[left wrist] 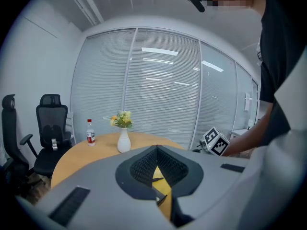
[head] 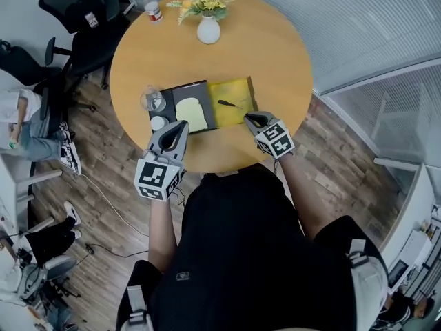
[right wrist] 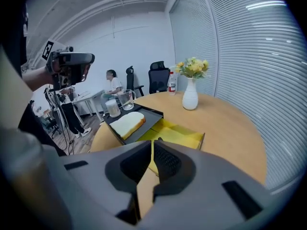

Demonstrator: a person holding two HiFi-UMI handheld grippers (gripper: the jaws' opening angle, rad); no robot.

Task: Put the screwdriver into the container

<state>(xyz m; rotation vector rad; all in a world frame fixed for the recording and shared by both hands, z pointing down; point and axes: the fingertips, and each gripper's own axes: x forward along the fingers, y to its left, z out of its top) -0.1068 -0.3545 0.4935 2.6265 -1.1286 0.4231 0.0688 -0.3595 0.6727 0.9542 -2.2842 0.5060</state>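
Note:
The screwdriver (head: pixel 229 104), dark and slim, lies inside the yellow container (head: pixel 238 89), which sits on the round wooden table (head: pixel 275 54) beside a black tray (head: pixel 200 89). My right gripper (head: pixel 253 119) hovers over the container's near right corner, shut and empty; in the right gripper view its jaws (right wrist: pixel 152 143) meet above the yellow container (right wrist: pixel 184 137). My left gripper (head: pixel 180 127) hangs over the near edge of the black tray, its jaws closed together with nothing in them. Between them in the left gripper view (left wrist: pixel 157 147) only a sliver of yellow shows.
The black tray holds a slice of bread (head: pixel 191 114), a glass (head: pixel 152 99) and a small white cup (head: pixel 158 123). A white vase with flowers (head: pixel 209 27) and a bottle (head: pixel 152 7) stand at the table's far side. Office chairs (head: pixel 76 12) and a seated person (head: pixel 27 126) are at the left.

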